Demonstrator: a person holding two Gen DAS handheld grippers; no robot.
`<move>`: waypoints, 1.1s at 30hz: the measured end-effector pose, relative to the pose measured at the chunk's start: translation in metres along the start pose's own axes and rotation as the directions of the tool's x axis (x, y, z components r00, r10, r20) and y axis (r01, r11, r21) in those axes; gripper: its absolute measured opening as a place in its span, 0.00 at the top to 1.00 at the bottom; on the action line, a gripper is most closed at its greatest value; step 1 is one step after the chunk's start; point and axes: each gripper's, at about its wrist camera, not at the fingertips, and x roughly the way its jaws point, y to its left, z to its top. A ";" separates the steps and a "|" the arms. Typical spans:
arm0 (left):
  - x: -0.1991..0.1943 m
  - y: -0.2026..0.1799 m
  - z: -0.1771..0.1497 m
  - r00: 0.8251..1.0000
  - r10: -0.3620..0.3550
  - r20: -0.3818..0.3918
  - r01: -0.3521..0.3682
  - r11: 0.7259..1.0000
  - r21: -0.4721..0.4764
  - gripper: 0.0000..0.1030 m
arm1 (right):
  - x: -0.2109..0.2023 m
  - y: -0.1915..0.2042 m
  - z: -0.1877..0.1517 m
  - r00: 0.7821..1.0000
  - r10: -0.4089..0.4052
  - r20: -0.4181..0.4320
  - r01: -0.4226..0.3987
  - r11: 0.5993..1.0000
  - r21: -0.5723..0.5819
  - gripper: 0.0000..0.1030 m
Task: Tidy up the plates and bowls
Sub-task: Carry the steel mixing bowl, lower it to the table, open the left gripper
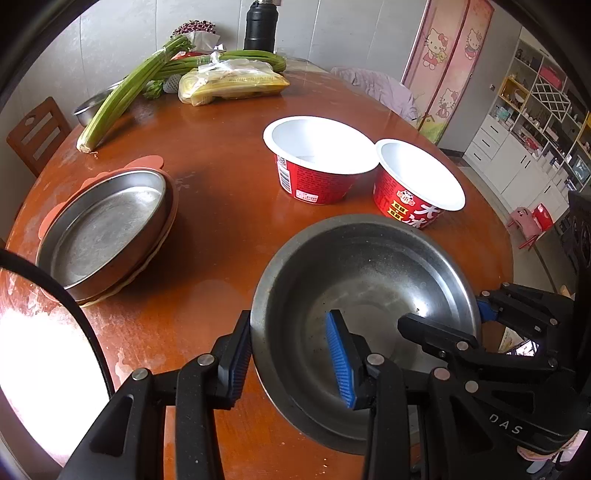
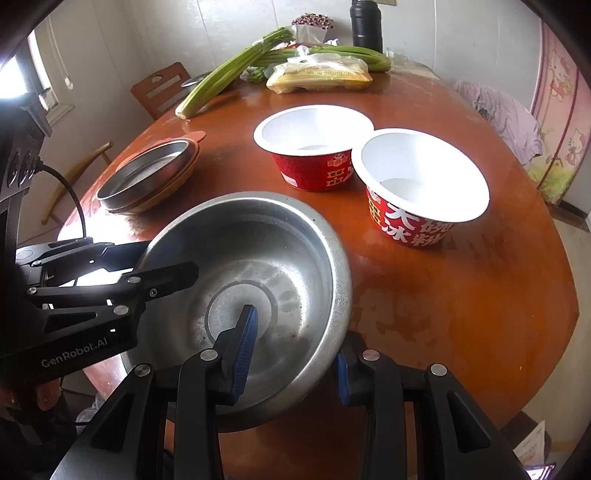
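A steel bowl (image 1: pixel 369 295) (image 2: pixel 258 266) sits at the near edge of the round wooden table. My left gripper (image 1: pixel 291 358) straddles its left rim, one finger inside and one outside, with a gap to the rim. My right gripper (image 2: pixel 295 350) straddles its right rim the same way; it also shows in the left wrist view (image 1: pixel 443 317). The left gripper shows in the right wrist view (image 2: pixel 162 262). Two red paper bowls (image 1: pixel 317 158) (image 1: pixel 417 181) stand side by side beyond. A steel plate (image 1: pixel 107 225) (image 2: pixel 151 170) lies stacked on a pink plate at the left.
Celery stalks (image 1: pixel 129 88), a bag of yellow noodles (image 1: pixel 232 85), a small steel bowl (image 1: pixel 88 107) and a black flask (image 1: pixel 260 26) are at the table's far side. A wooden chair (image 1: pixel 33 133) stands at the left. The table edge is close in front.
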 end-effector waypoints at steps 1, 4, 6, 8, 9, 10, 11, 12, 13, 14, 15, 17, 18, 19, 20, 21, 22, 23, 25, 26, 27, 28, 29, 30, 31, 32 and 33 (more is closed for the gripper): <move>0.000 -0.001 0.000 1.000 0.003 0.000 -0.003 1.000 0.005 0.60 | 0.000 0.000 0.000 1.000 0.001 -0.001 -0.001 1.000 0.000 0.62; 0.000 -0.002 0.000 1.000 0.003 0.001 -0.003 1.000 0.006 0.60 | -0.001 0.000 -0.002 1.000 0.008 -0.005 -0.008 1.000 0.000 0.62; 0.000 -0.002 0.000 1.000 0.004 0.001 -0.004 1.000 0.008 0.60 | -0.002 0.000 -0.003 1.000 0.013 -0.007 -0.013 1.000 -0.001 0.62; 0.000 -0.003 -0.001 1.000 0.005 0.001 -0.005 1.000 0.011 0.60 | -0.002 -0.001 -0.004 1.000 0.018 -0.008 -0.018 1.000 0.000 0.62; 0.000 -0.003 -0.001 1.000 0.004 0.002 -0.004 1.000 0.010 0.60 | -0.002 -0.001 -0.004 1.000 0.019 -0.009 -0.019 1.000 0.002 0.62; 0.000 -0.003 -0.001 1.000 0.005 0.002 -0.005 1.000 0.012 0.60 | -0.002 -0.001 -0.005 1.000 0.020 -0.013 -0.020 1.000 0.004 0.62; -0.001 -0.004 -0.001 1.000 0.005 0.001 -0.005 1.000 0.013 0.60 | -0.002 -0.001 -0.006 1.000 0.021 -0.015 -0.021 1.000 0.005 0.62; -0.001 -0.005 -0.002 1.000 0.004 0.000 -0.004 1.000 0.016 0.60 | -0.001 -0.002 -0.006 1.000 0.024 -0.018 -0.024 1.000 0.006 0.61; -0.002 -0.005 -0.002 1.000 0.005 0.000 -0.005 1.000 0.019 0.60 | -0.001 -0.001 -0.007 0.999 0.025 -0.021 -0.025 1.000 0.004 0.61; -0.002 -0.005 -0.003 1.000 0.005 -0.001 -0.005 1.000 0.019 0.60 | -0.001 -0.001 -0.007 0.999 0.028 -0.022 -0.028 1.000 0.005 0.61; -0.002 -0.005 -0.003 1.000 0.004 -0.001 -0.004 1.000 0.019 0.60 | -0.002 -0.001 -0.008 0.999 0.030 -0.022 -0.030 1.000 0.006 0.61; -0.002 -0.006 -0.004 1.000 0.005 -0.002 -0.005 1.000 0.021 0.60 | -0.002 -0.001 -0.008 0.999 0.032 -0.021 -0.032 0.999 0.001 0.61; -0.003 -0.006 -0.004 1.000 0.005 -0.002 -0.005 1.000 0.024 0.59 | -0.002 -0.001 -0.009 0.999 0.032 -0.022 -0.032 0.999 0.002 0.61; -0.003 -0.006 -0.004 1.000 0.002 -0.003 -0.002 1.000 0.025 0.59 | -0.002 -0.001 -0.009 0.999 0.031 -0.023 -0.031 1.000 0.004 0.61; -0.003 -0.005 -0.004 1.000 -0.003 -0.002 0.003 1.000 0.022 0.59 | -0.001 -0.002 -0.009 0.999 0.033 -0.025 -0.032 0.999 0.007 0.61; -0.003 -0.005 -0.004 1.000 -0.008 -0.003 0.008 1.000 0.018 0.59 | -0.001 -0.003 -0.009 0.999 0.035 -0.026 -0.035 0.999 0.013 0.61; -0.004 -0.004 -0.004 1.000 -0.014 -0.003 0.014 1.000 0.016 0.59 | -0.001 -0.003 -0.009 0.999 0.036 -0.026 -0.036 0.999 0.018 0.59; -0.004 -0.003 -0.004 1.000 -0.018 -0.004 0.018 1.000 0.014 0.59 | -0.002 -0.004 -0.008 0.999 0.042 -0.022 -0.041 0.999 0.024 0.59; -0.004 -0.002 -0.004 1.000 -0.020 -0.005 0.020 1.000 0.011 0.59 | -0.003 -0.006 -0.008 0.999 0.046 -0.015 -0.045 0.998 0.032 0.59; -0.005 -0.002 -0.004 1.000 -0.019 -0.003 0.019 1.000 0.012 0.59 | -0.004 -0.006 -0.007 0.999 0.043 -0.013 -0.042 0.999 0.032 0.59; -0.005 -0.002 -0.004 1.000 -0.018 0.001 0.018 1.000 0.013 0.59 | -0.004 -0.006 -0.007 0.999 0.038 -0.010 -0.038 0.999 0.032 0.59; -0.006 -0.002 -0.003 1.000 -0.016 0.004 0.016 1.000 0.015 0.59 | -0.005 -0.007 -0.007 0.999 0.036 -0.008 -0.036 0.999 0.034 0.59; -0.007 -0.002 -0.003 1.000 -0.014 0.007 0.014 1.000 0.015 0.59 | -0.006 -0.008 -0.006 0.999 0.036 -0.005 -0.036 0.999 0.037 0.59; -0.008 -0.002 -0.002 1.000 -0.013 0.011 0.012 1.000 0.016 0.58 | -0.006 -0.008 -0.006 0.999 0.034 -0.004 -0.034 0.999 0.038 0.59; -0.009 -0.002 -0.001 1.000 -0.010 0.012 0.010 1.000 0.017 0.58 | -0.007 -0.009 -0.006 1.000 0.031 -0.003 -0.031 0.999 0.039 0.59; -0.010 -0.001 -0.001 1.000 -0.009 0.014 0.008 1.000 0.017 0.58 | -0.008 -0.010 -0.005 1.000 0.027 0.000 -0.027 0.999 0.041 0.59; -0.010 -0.001 -0.001 1.000 -0.007 0.016 0.007 1.000 0.016 0.57 | -0.008 -0.010 -0.005 1.000 0.027 0.002 -0.027 0.999 0.042 0.59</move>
